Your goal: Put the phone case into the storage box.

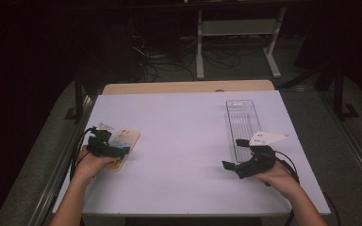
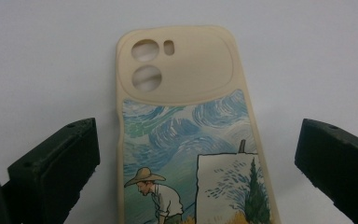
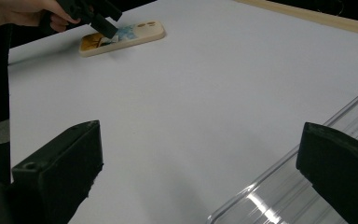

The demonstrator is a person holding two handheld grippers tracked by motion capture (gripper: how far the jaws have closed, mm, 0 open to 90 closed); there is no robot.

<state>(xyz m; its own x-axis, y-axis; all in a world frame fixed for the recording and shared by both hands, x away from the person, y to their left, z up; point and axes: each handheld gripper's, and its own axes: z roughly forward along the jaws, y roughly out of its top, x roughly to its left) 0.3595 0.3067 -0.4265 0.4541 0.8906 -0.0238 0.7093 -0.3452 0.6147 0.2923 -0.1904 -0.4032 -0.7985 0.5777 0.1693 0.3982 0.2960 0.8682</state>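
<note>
Jaws wide apart, your left gripper (image 2: 191, 154) is hanging over the case (image 2: 186, 121) lying flat on the table (image 1: 184, 132), not grabbing it yet, while your right gripper (image 1: 239, 161) is waiting open beside the empty tray (image 1: 242, 117).

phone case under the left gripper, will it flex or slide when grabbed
The beige soft-looking phone case with a painted print is probably light and somewhat bendy, being an empty shell. Lying flat on the smooth white table, it may slide if nudged by the open left gripper.
</note>
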